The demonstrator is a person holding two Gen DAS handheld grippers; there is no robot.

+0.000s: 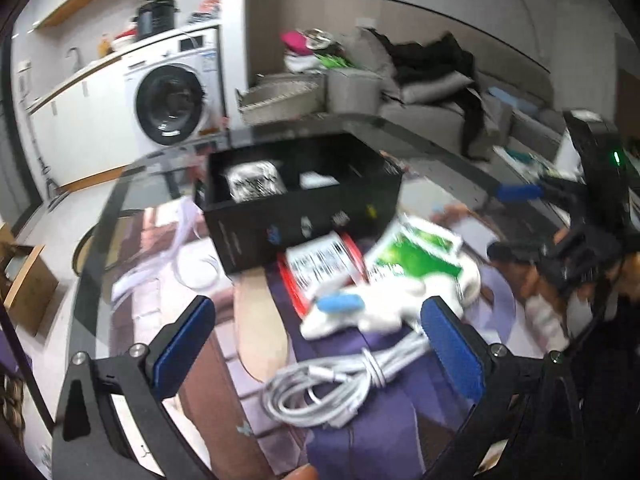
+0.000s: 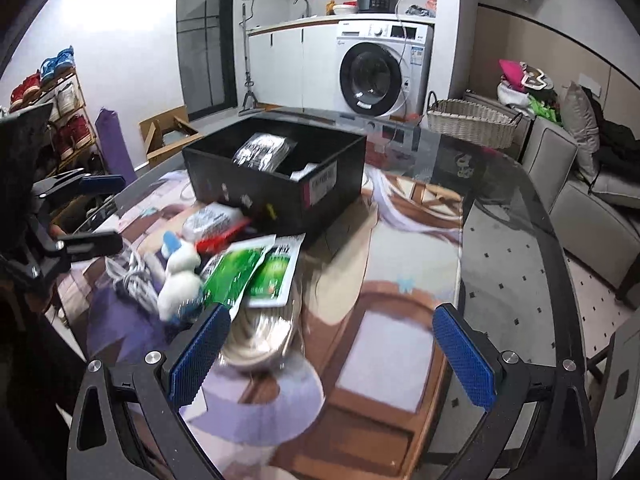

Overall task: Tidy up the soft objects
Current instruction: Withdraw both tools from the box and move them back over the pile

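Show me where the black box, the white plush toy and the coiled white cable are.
black box (image 2: 280, 196): right wrist view, on its front wall.
white plush toy (image 1: 384, 304): left wrist view, on its white body.
coiled white cable (image 1: 320, 392): left wrist view, on the bundled loops.

The left tool (image 1: 316, 342) hung wide open over a coiled white cable (image 1: 340, 388) and white plush toy (image 1: 384, 304), near a black box (image 1: 304, 196) on the counter (image 1: 132, 184).
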